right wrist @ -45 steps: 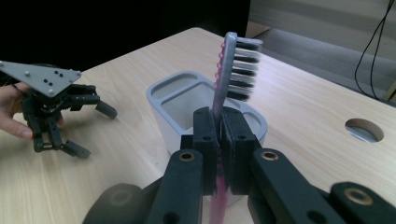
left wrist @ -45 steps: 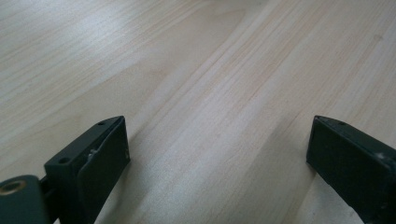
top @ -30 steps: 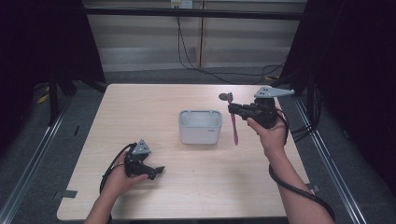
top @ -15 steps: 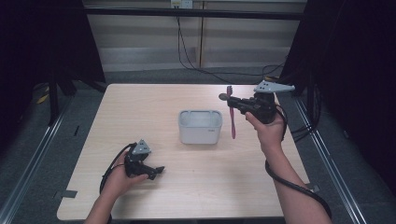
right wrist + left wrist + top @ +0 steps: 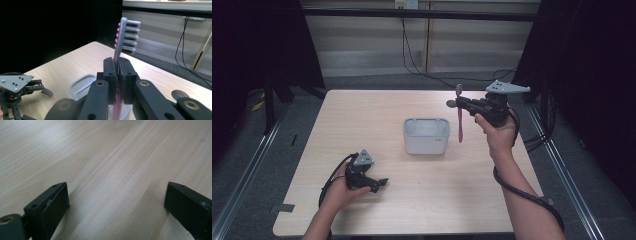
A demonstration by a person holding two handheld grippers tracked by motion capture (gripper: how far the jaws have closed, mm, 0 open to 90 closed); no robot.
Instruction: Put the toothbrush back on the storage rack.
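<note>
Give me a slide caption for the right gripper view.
Right gripper clamps a pink toothbrush upright, bristles up, above a grey cup.

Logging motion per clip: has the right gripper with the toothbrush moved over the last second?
Yes. The right gripper, shut on the toothbrush, has risen and gone toward the table's far edge, judged against the grey container.

Between your left gripper's [image 5: 117,202] matt black plastic jaws lies pale, smooth-grained wood table [image 5: 105,165]. Your right jaws pinch a glossy pink-and-grey plastic toothbrush [image 5: 119,47]; below them sits a matt grey plastic container [image 5: 82,86].
</note>
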